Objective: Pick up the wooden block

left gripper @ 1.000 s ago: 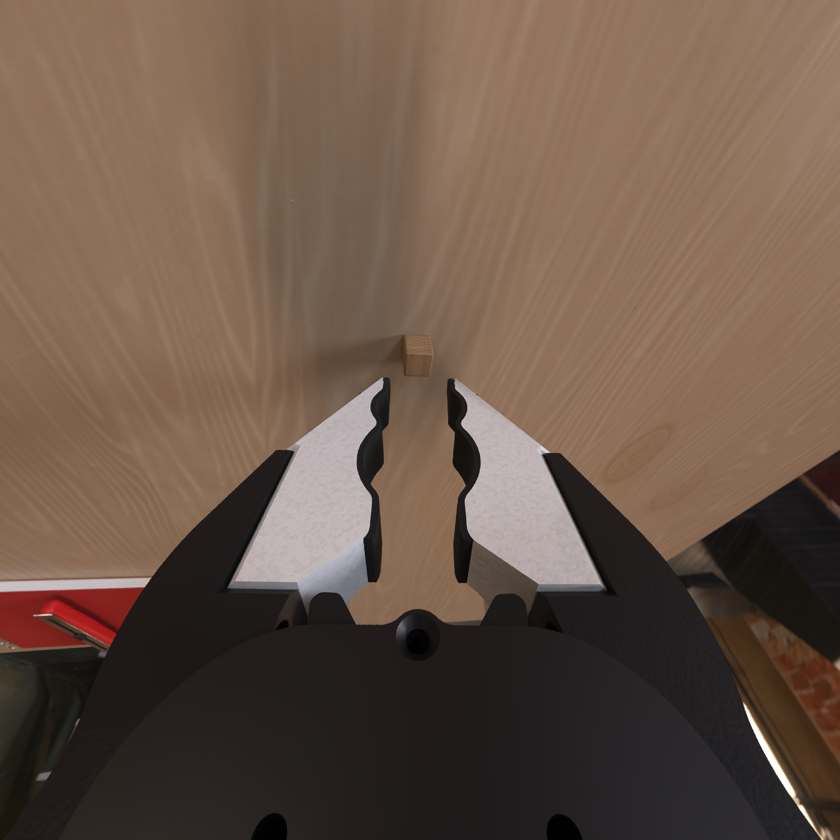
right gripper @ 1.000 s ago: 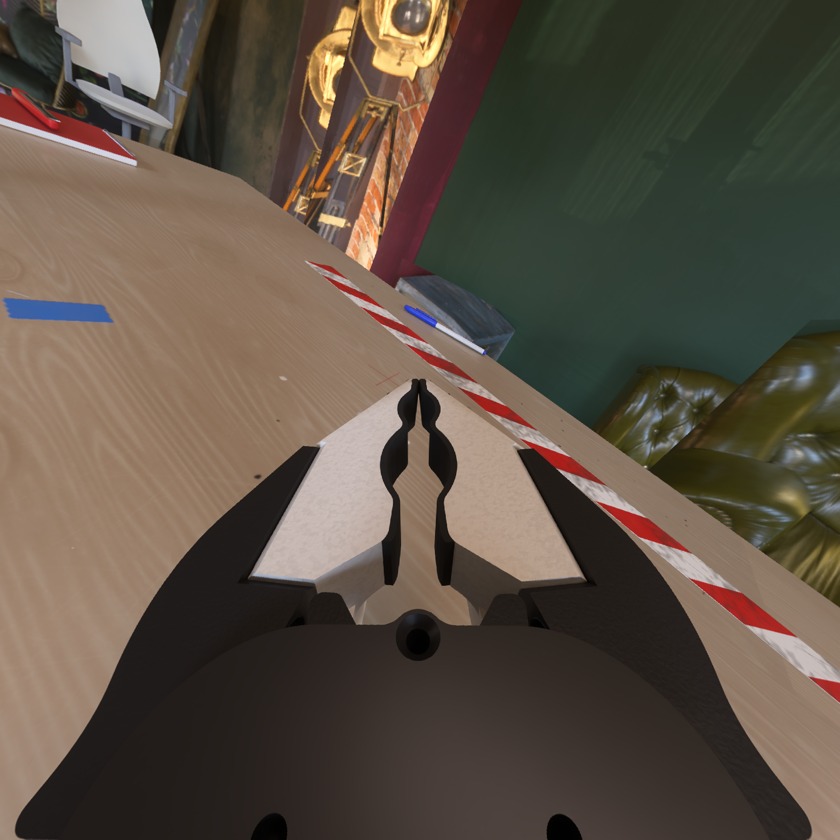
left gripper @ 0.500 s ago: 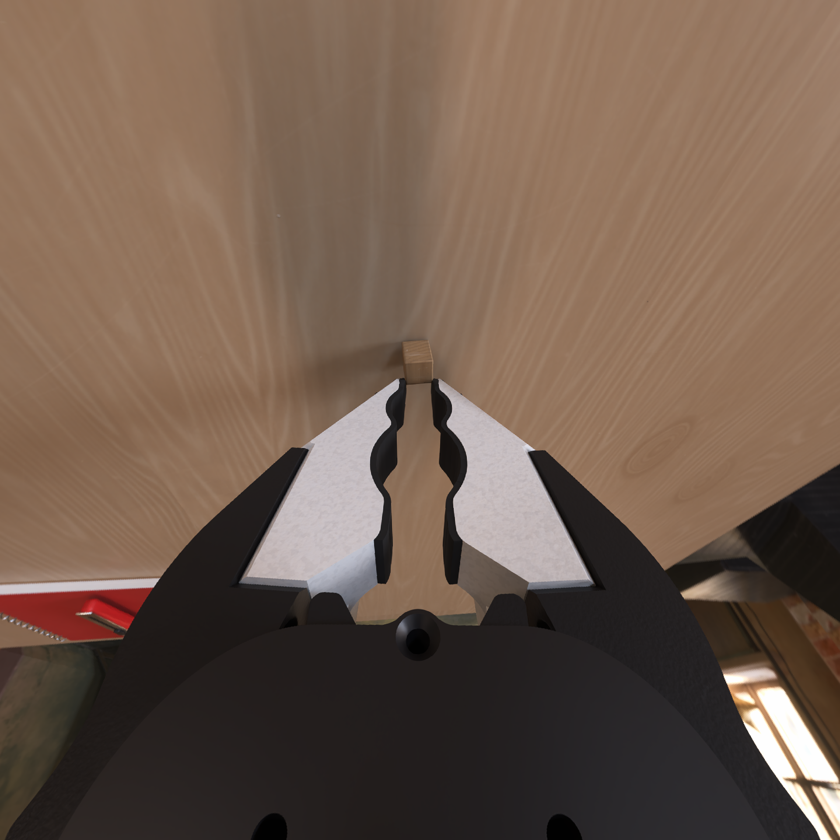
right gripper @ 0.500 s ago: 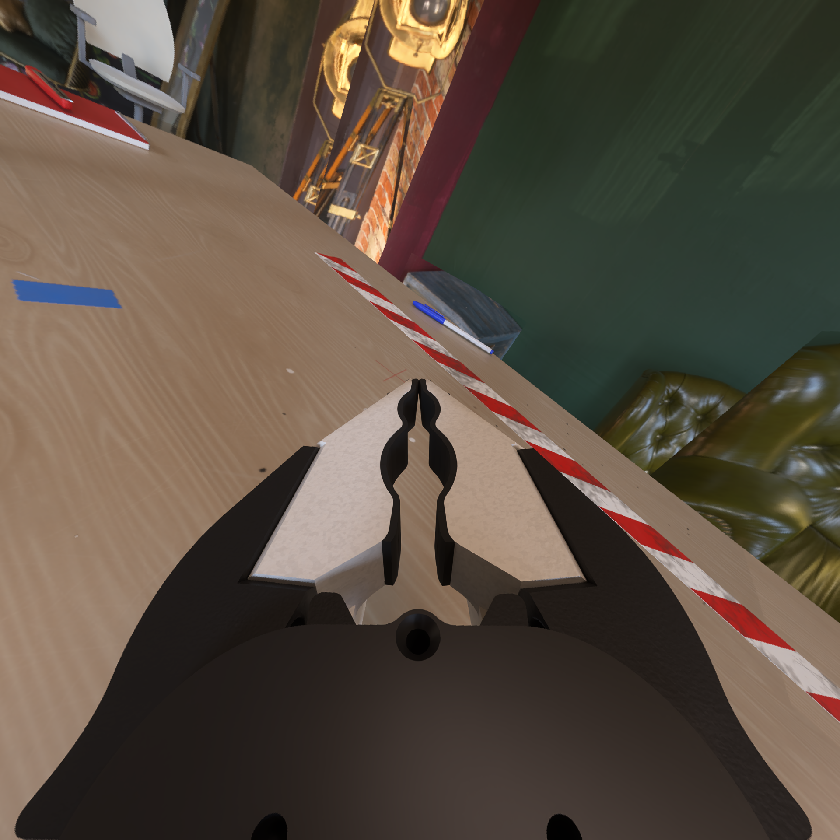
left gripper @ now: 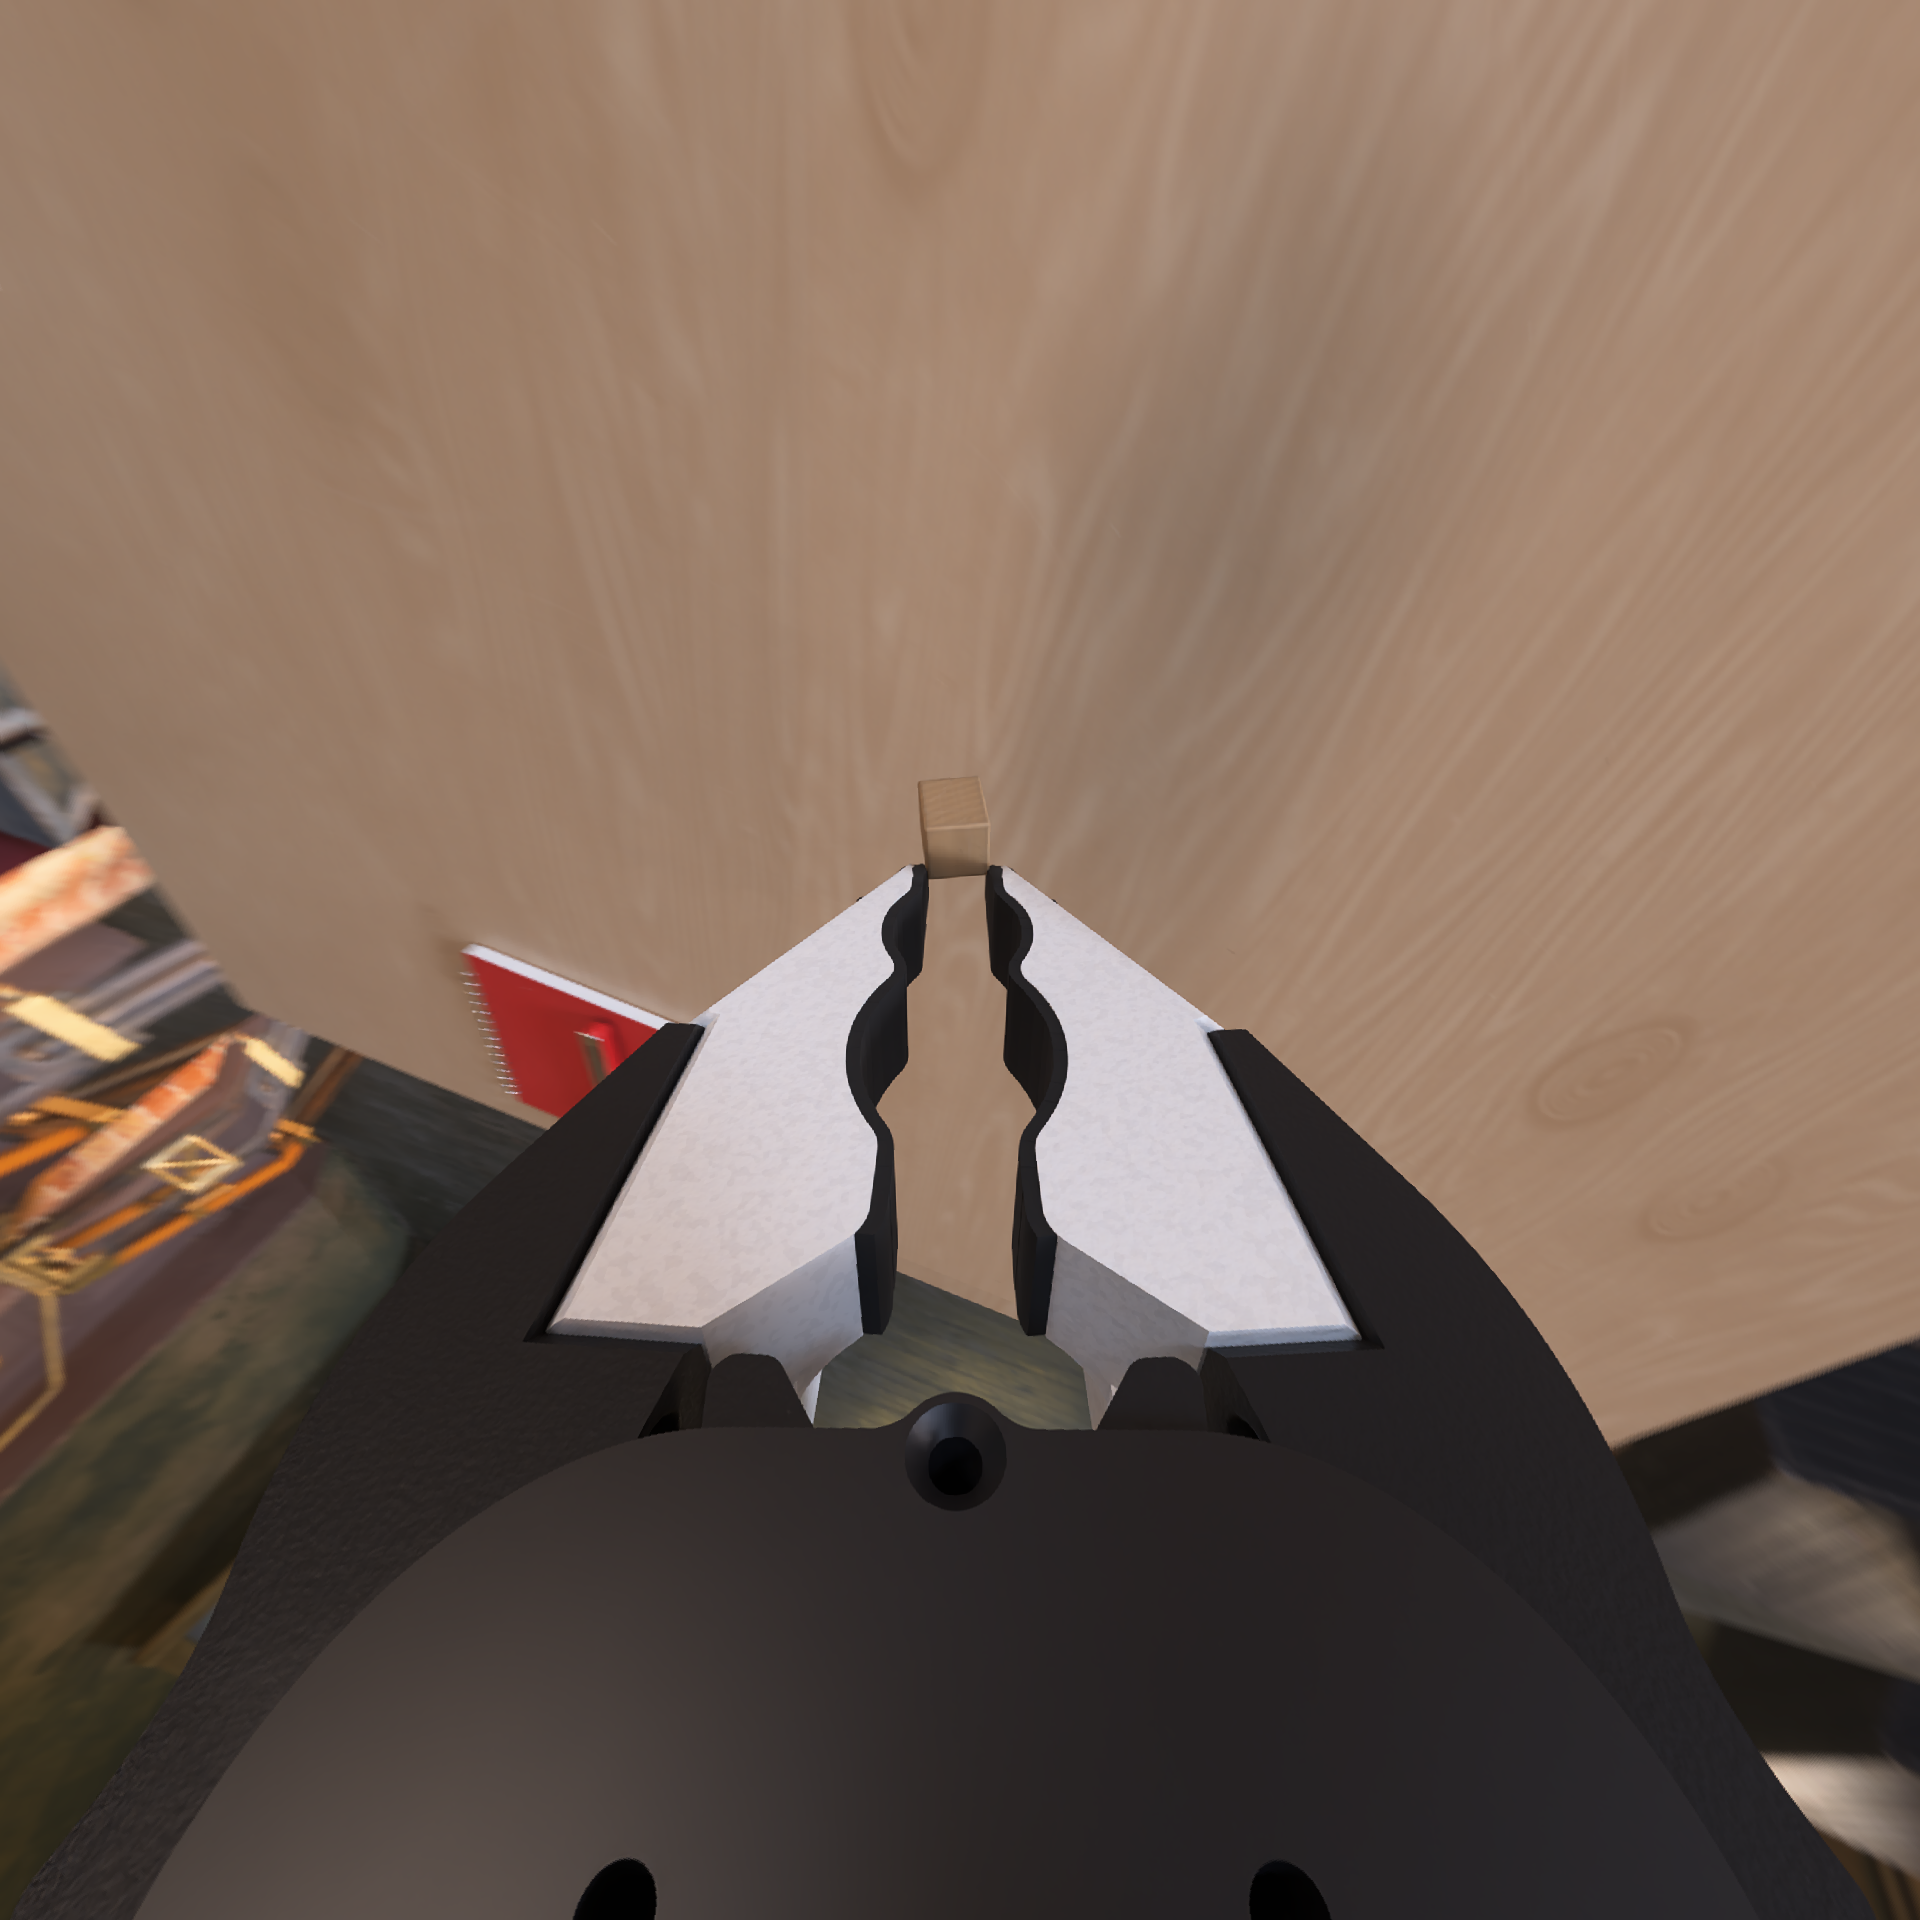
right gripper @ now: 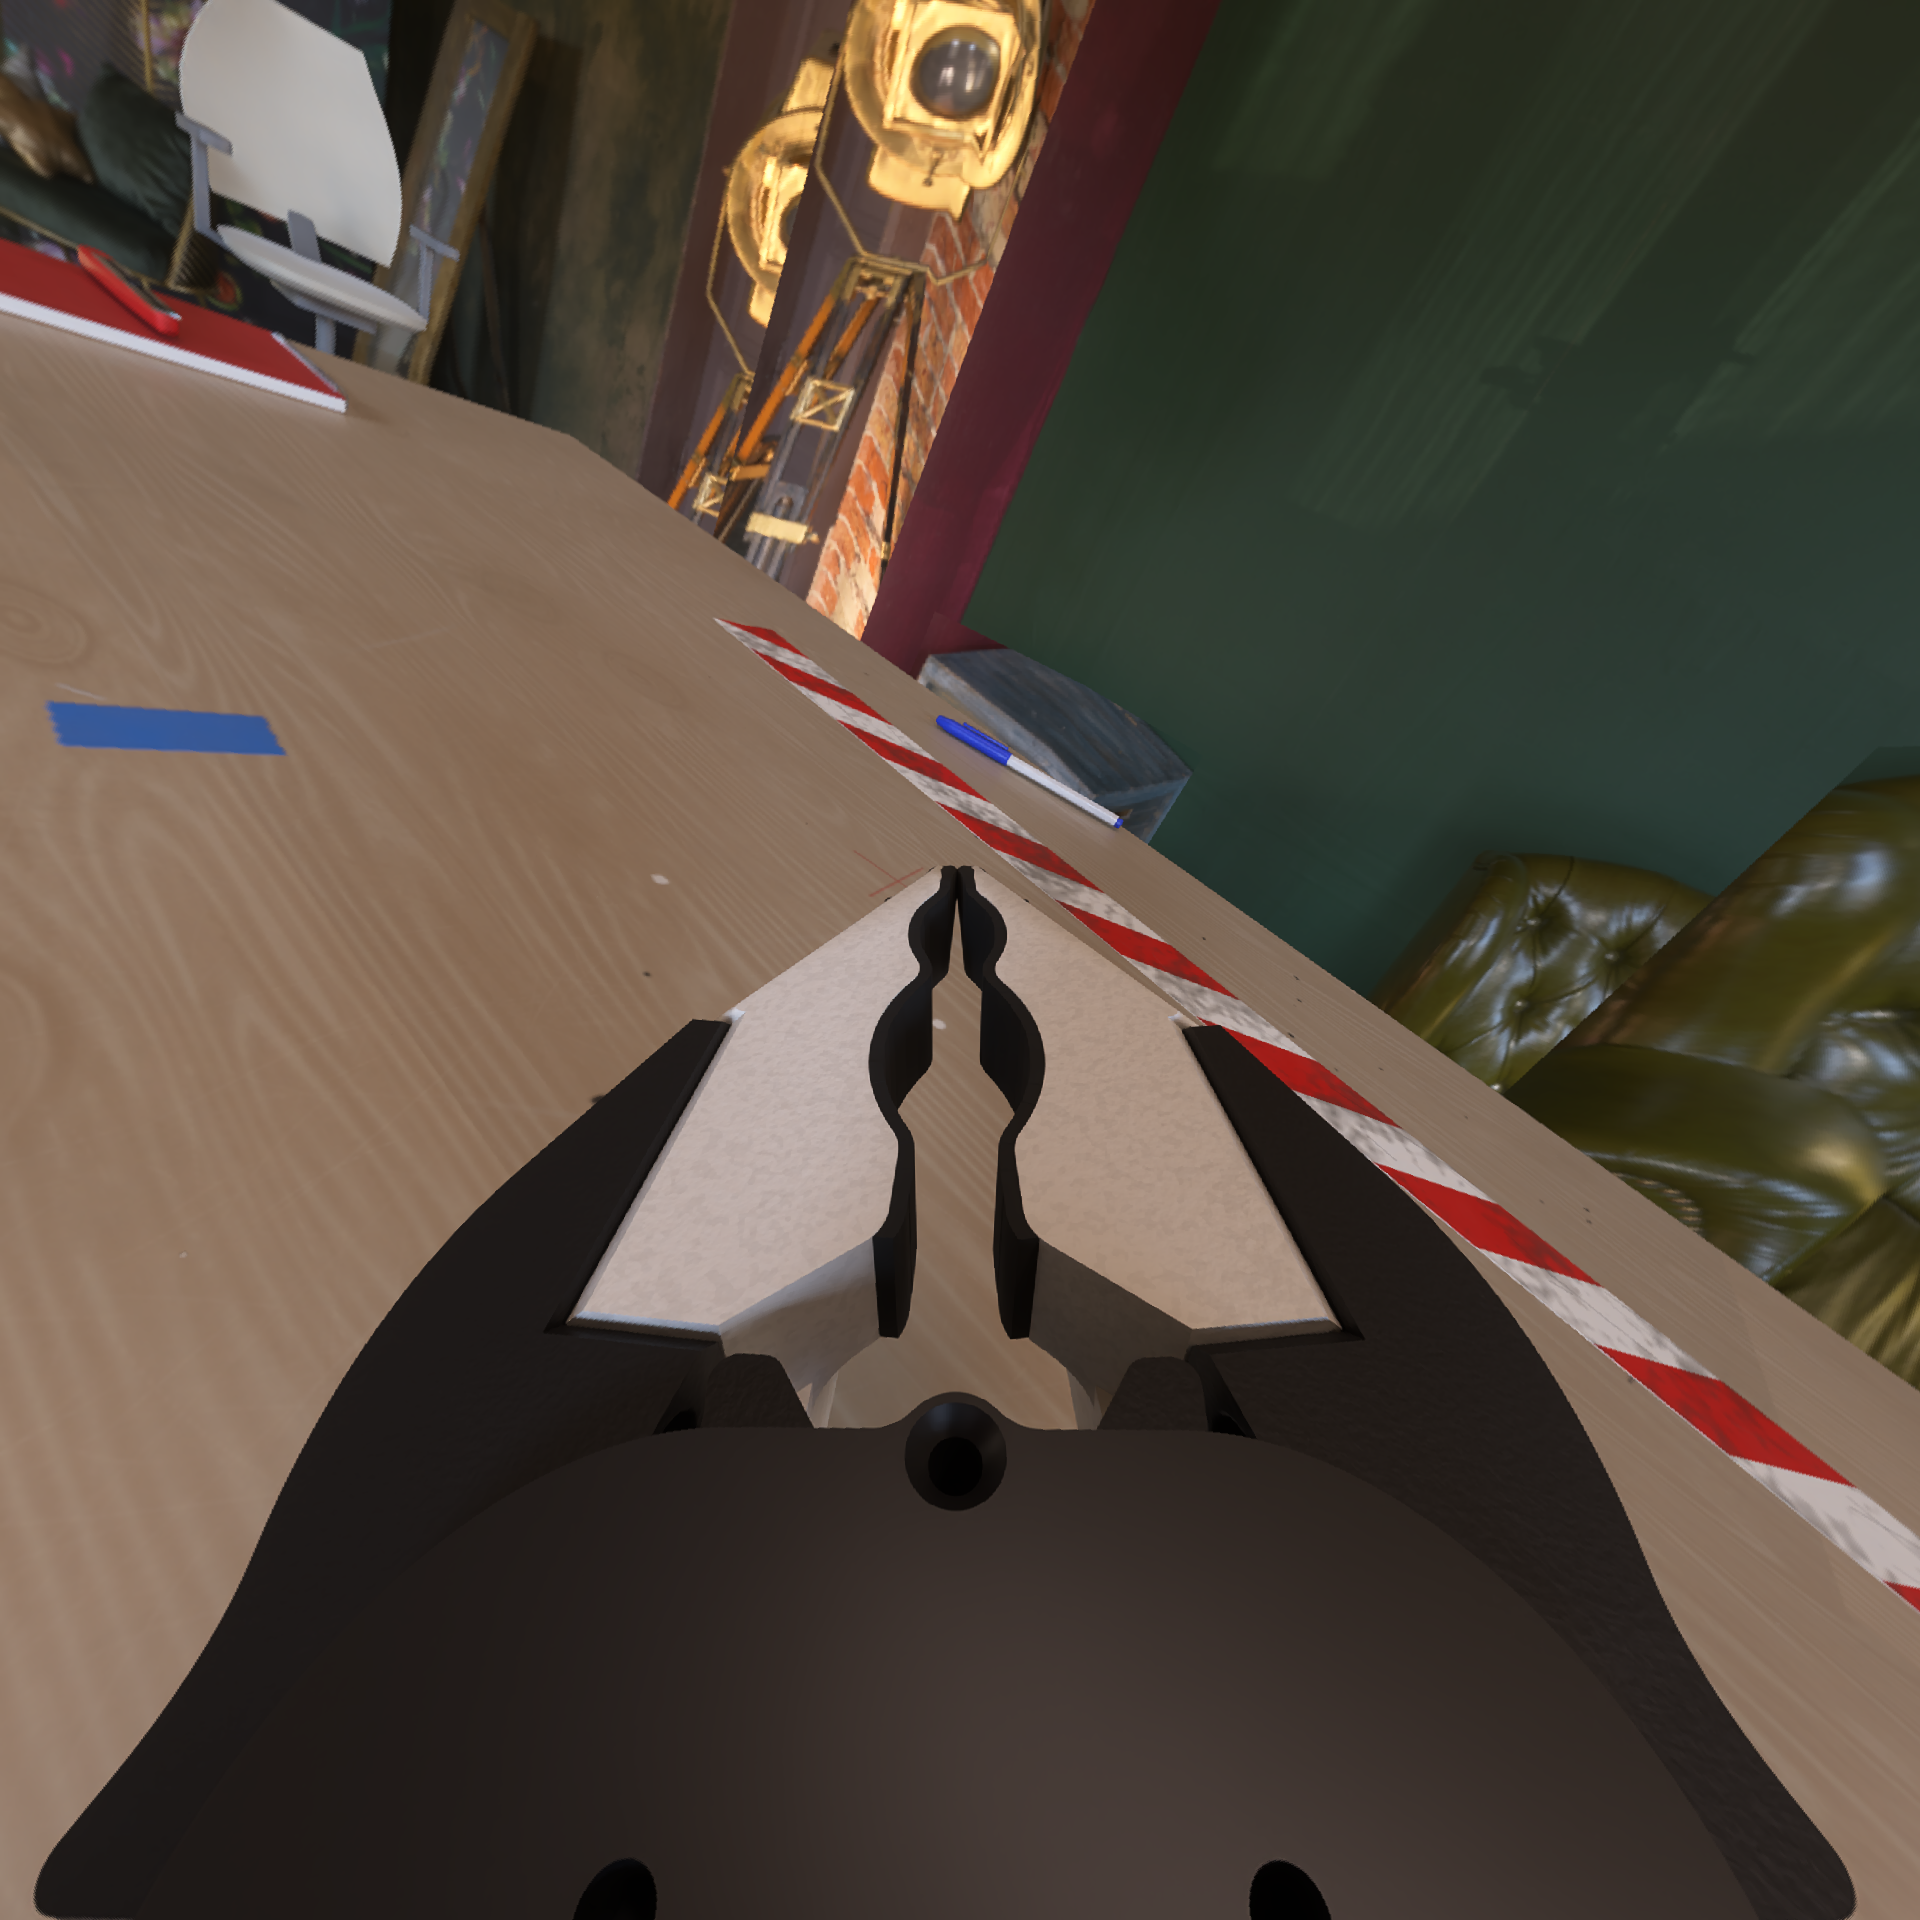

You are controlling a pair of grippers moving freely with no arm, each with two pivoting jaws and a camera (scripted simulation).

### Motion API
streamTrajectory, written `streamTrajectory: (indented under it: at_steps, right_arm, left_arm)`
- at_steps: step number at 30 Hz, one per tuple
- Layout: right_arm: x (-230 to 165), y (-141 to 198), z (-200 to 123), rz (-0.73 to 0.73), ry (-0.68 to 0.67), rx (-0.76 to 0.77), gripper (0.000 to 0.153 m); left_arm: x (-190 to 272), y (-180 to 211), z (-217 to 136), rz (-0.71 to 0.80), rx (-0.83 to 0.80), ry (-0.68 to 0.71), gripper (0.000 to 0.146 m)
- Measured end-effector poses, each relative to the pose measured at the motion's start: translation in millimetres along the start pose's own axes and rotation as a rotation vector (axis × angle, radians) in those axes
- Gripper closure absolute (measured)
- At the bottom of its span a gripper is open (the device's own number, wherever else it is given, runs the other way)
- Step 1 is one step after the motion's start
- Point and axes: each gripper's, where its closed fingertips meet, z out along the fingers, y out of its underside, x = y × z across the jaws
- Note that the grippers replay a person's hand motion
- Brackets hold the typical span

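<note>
A small light wooden block (left gripper: 952, 826) sits pinched between the tips of my left gripper (left gripper: 953, 878). The gripper is shut on it and holds it above the wooden table (left gripper: 1351, 520); no shadow lies under the block. The lower part of the block is hidden between the fingertips. My right gripper (right gripper: 957, 878) is shut and empty, hovering low over the table (right gripper: 416, 935) near its striped edge. The block does not show in the right wrist view.
A red notebook (left gripper: 540, 1029) lies at the table's edge, also in the right wrist view (right gripper: 156, 322). Blue tape (right gripper: 166, 727), a red-and-white tape strip (right gripper: 1299, 1060) and a blue pen (right gripper: 1029, 769) lie on the table. A white chair (right gripper: 301, 187) and a green sofa (right gripper: 1714, 1039) stand beyond.
My left gripper closed on the wooden block and lifted it; the table has dropped away and its edge and the notebook came into view. The right gripper barely shifted.
</note>
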Motion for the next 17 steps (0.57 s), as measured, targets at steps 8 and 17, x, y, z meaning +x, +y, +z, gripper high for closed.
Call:
streamTrajectory:
  at_steps: [8,17]
  right_arm:
    - [20,-3,-5,0.04,0.068,0.035,0.153]
    - [57,-5,-17,-0.02,0.22,0.084,0.153]
  left_arm:
    - [-54,-137,-57,0.174,0.232,-0.128,0.135]
    - [-44,-310,1,0.437,0.369,-0.043,0.135]
